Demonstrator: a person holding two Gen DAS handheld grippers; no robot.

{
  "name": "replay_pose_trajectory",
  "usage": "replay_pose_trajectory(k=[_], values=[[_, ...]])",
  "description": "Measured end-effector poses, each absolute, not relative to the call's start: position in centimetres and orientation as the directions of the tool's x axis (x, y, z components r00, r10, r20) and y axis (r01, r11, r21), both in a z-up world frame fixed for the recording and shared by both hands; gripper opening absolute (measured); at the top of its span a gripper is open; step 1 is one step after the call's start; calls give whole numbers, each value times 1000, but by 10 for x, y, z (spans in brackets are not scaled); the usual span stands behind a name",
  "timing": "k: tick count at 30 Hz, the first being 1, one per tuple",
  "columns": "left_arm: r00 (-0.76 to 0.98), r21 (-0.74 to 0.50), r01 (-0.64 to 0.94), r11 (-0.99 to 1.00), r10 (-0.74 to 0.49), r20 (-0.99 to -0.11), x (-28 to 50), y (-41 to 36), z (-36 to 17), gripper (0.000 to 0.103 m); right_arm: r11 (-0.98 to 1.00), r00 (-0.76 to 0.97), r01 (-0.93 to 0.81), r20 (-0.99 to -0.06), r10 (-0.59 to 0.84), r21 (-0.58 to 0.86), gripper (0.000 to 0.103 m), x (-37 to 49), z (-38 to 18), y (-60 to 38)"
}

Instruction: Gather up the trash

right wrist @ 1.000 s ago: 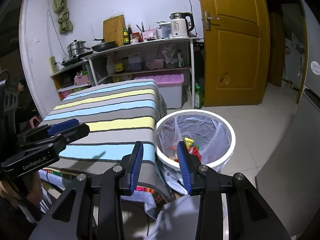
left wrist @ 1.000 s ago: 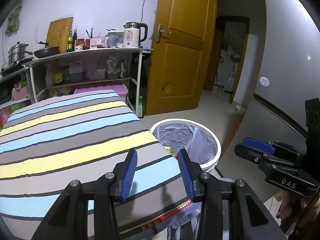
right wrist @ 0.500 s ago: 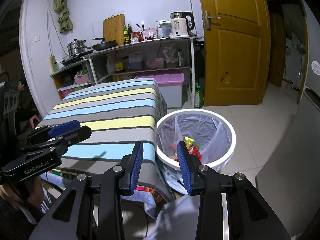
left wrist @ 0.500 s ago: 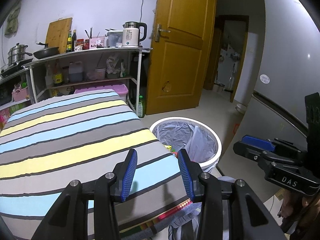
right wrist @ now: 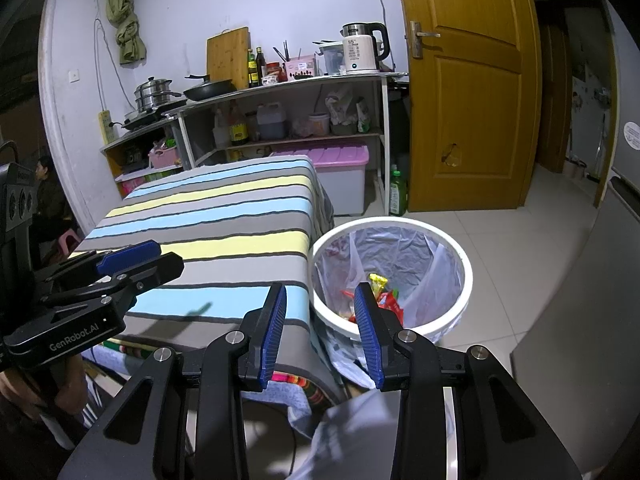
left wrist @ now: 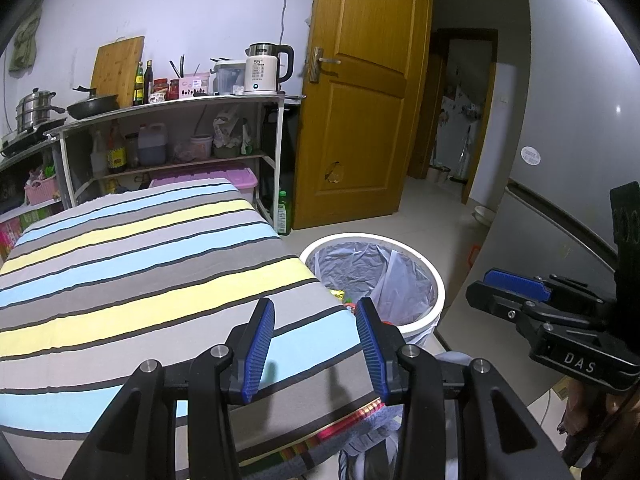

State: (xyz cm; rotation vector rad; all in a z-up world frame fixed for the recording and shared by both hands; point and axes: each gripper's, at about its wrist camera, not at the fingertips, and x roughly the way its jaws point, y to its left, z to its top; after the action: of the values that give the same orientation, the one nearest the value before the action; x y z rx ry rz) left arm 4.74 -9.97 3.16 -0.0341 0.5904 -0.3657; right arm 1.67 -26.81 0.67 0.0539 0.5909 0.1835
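- My left gripper (left wrist: 314,354) hangs over the near edge of the striped worktop (left wrist: 120,264), lower centre of its frame, jaws spread wide with nothing between them and touching nothing.
- My right gripper (right wrist: 320,332) sits low in its own frame, equally released and empty, over the gap between the worktop's corner and the white bin (right wrist: 460,280).
- The bin stands on the floor just beside the worktop's corner, right of centre in both views; I judge that placement is meant to make dropping things in easy from here.
- The trash (right wrist: 380,294) is already down in the bin's liner: yellow and red wrappers (what kind I can't make out).
- I see no loose scrap on the striped cloth in either view, so the collecting looks done or close to it.
- Both grippers point forward at much the same height, side by side, ready rather than working.
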Motion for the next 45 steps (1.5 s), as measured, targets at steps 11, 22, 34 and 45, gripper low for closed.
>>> replay_pose_trajectory(k=[11, 22, 34, 45], values=[[768, -133, 327, 936, -345, -540, 48, -98, 31, 42, 982, 814, -160, -549, 188, 100, 37, 19, 5, -269], [775, -118, 312, 943, -324, -542, 47, -93, 24, 42, 982, 814, -161, -549, 188, 98, 37, 18, 4, -268], [778, -108, 298, 948, -307, -549, 49, -89, 22, 42, 982, 814, -160, -550, 188, 99, 37, 18, 5, -268], [775, -106, 301, 948, -308, -552, 53, -90, 22, 42, 982, 814, -160, -550, 187, 97, 37, 18, 5, -267]])
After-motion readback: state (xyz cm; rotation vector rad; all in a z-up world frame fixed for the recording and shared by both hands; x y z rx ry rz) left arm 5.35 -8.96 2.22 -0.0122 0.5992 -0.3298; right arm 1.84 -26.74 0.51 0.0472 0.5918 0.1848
